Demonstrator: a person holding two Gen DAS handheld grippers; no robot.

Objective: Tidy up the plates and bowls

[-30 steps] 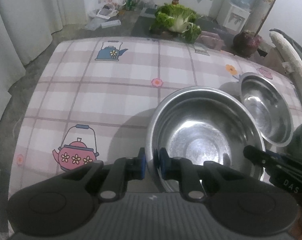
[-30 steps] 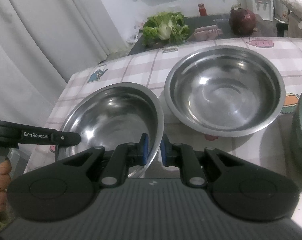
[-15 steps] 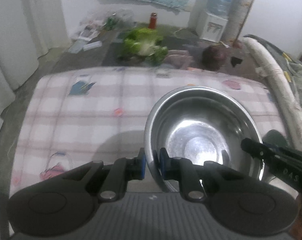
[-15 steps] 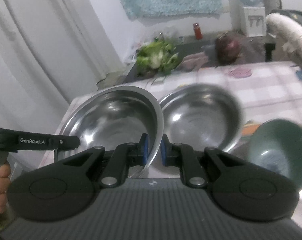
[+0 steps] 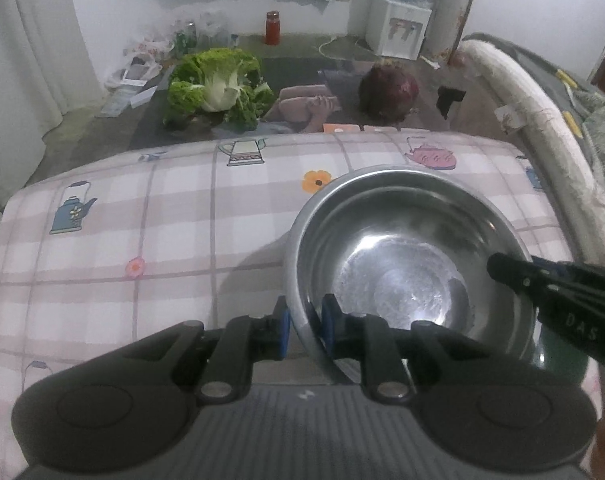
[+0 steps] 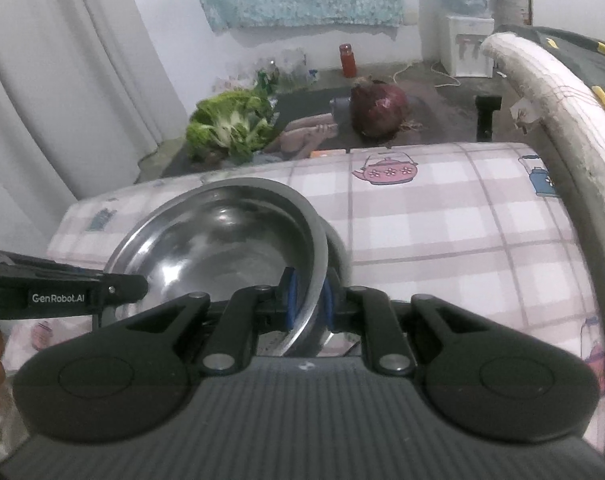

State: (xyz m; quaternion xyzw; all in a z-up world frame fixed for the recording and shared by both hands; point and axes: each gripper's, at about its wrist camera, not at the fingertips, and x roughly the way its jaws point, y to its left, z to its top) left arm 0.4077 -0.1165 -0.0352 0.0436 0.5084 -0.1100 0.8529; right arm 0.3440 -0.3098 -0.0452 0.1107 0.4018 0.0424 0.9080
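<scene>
A steel bowl [image 5: 406, 276] is held by its rim on both sides. My left gripper [image 5: 304, 330] is shut on its left rim. My right gripper [image 6: 307, 300] is shut on its right rim; the bowl [image 6: 222, 248] fills the middle left of the right wrist view. It sits inside a second steel bowl, whose rim [image 5: 386, 174] shows just beyond it in the left wrist view and at its right edge [image 6: 338, 248] in the right wrist view. A green bowl [image 5: 558, 354] shows partly behind the right gripper's finger.
The table has a pink checked cloth [image 5: 142, 240] with teapot prints. Beyond its far edge are a lettuce [image 5: 218, 88], a red cabbage [image 5: 388, 90] and a water dispenser [image 5: 402, 28]. A padded rail [image 6: 550, 108] runs along the right side.
Both grippers carried the held bowl to the right and set it over the second steel bowl, which now shows only as a rim around it. The grippers stayed shut.
</scene>
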